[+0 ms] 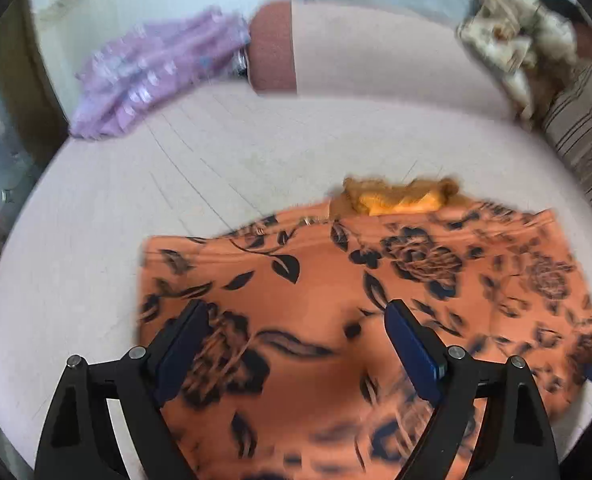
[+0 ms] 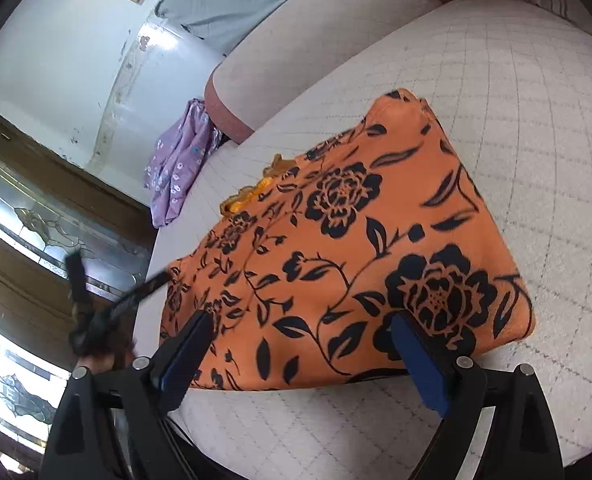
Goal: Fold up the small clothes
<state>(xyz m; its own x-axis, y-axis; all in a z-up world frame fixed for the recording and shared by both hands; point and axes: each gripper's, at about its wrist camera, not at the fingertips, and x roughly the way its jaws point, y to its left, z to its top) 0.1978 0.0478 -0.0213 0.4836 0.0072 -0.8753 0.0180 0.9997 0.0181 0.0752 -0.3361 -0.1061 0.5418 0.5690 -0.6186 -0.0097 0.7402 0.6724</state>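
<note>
An orange garment with a black flower print (image 1: 335,300) lies folded flat on the pale quilted bed (image 1: 236,152). A yellow lace collar (image 1: 399,200) shows at its far edge. My left gripper (image 1: 297,316) hovers open over the garment's near half, with nothing pinched between the pads. In the right wrist view the same garment (image 2: 355,240) stretches away, and my right gripper (image 2: 301,328) stands open at its near edge, straddling the hem without pressing on it. The left gripper (image 2: 112,276) appears blurred at the garment's left corner.
A purple flowered garment (image 1: 156,76) lies crumpled at the bed's far left corner, also seen as the purple garment (image 2: 180,168). A pink bolster (image 1: 375,52) runs along the back, with a patterned pillow (image 1: 507,48) and striped cushion (image 1: 583,128) at right. A glass-panelled door (image 2: 36,216) stands left.
</note>
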